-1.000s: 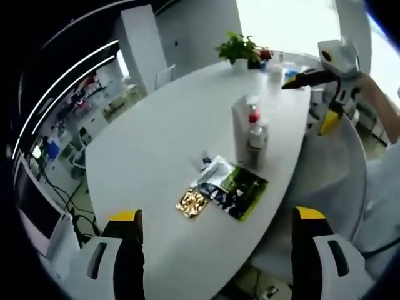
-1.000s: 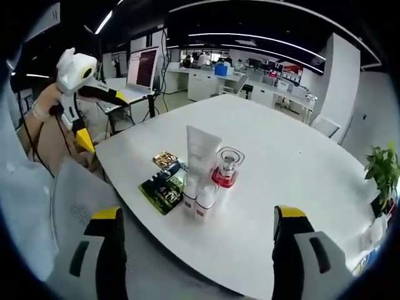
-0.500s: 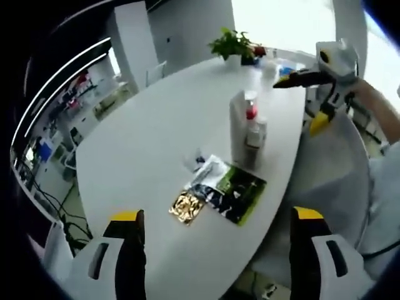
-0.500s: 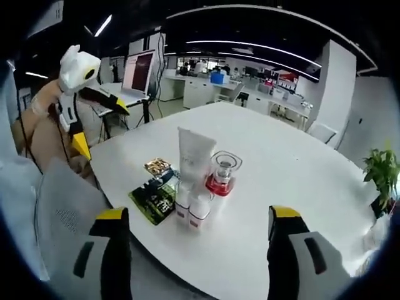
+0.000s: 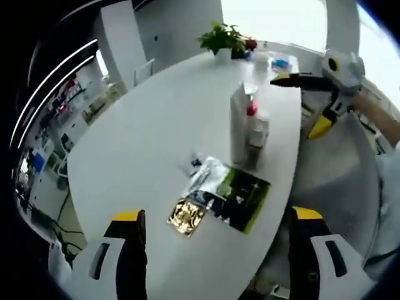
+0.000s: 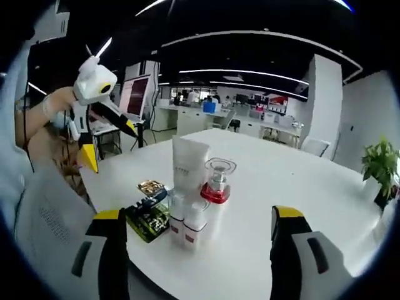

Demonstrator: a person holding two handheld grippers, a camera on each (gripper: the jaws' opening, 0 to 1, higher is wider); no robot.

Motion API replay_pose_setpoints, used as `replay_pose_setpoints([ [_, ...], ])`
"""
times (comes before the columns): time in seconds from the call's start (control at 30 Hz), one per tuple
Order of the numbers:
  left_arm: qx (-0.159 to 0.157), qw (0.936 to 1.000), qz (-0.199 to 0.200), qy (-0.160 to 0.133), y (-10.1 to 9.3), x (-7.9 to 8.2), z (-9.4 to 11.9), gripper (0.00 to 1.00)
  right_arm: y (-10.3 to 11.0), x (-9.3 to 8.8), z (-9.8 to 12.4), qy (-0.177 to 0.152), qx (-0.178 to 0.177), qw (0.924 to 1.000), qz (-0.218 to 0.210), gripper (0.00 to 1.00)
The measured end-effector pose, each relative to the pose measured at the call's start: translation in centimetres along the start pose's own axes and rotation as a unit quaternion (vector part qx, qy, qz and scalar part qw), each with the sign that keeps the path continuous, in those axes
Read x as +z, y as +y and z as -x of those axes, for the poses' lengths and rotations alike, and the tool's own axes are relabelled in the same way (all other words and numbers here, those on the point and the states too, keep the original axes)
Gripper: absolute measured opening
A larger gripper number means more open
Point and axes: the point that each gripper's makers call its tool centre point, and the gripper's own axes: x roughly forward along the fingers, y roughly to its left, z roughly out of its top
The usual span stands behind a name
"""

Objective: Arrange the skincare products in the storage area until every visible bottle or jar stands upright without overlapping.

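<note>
A broad white oval desk (image 5: 156, 137) fills an open-plan office lit by ceiling strip lights, with a potted plant (image 5: 220, 39) at its far end and a laptop (image 6: 139, 95) on a stand beyond its near edge. We see the skincare products grouped near one edge: a tall white tube (image 6: 188, 164) upright, a clear bottle with a red base (image 6: 217, 181) just beside it, and two small white bottles (image 6: 185, 224) in front. Flat sachets, one gold (image 5: 187, 215) and one green and black (image 5: 240, 195), lie on the desk next to them. Our left claw (image 5: 212, 253) and right claw (image 6: 195, 250) both stand wide apart above the desk, holding nothing. Labels are too blurred to read, and the small items beside the sachets cannot be made out.
</note>
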Motion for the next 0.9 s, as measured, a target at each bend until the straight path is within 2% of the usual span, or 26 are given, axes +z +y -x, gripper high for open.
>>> replay_pose_setpoints([
  [0.1,-0.006,1.0,0.004,-0.007,0.3,0.6,-0.6,0.91,-0.1,-0.9,0.0,0.014,-0.006,0.9998,0.008,0.95],
  [0.13,-0.013,0.9998,0.011,-0.011,0.2,0.9,-0.9,0.9,-0.1,-1.6,0.0,0.038,-0.007,0.9989,0.025,0.95],
  [0.23,-0.012,0.9998,0.016,-0.006,0.8,1.3,-1.6,0.88,0.5,-1.4,-0.5,0.031,0.004,0.9989,0.034,0.95],
  [0.33,-0.008,0.9999,0.01,-0.002,1.6,1.7,-2.6,0.88,0.4,-1.7,-0.7,0.039,0.003,0.9982,0.046,0.95],
  [0.53,-0.015,0.9997,0.02,0.006,3.1,1.9,-5.6,0.83,-0.1,-1.2,-0.5,0.024,-0.006,0.9991,0.035,0.95],
  [0.7,-0.043,0.9987,0.028,-0.001,3.1,2.9,-7.5,0.74,-0.7,-1.4,-0.5,0.025,-0.015,0.9991,0.031,0.95],
  [0.9,-0.058,0.9973,0.042,0.017,3.5,2.9,-10.0,0.69,-0.7,-1.5,-0.5,0.025,-0.016,0.9993,0.025,0.94],
])
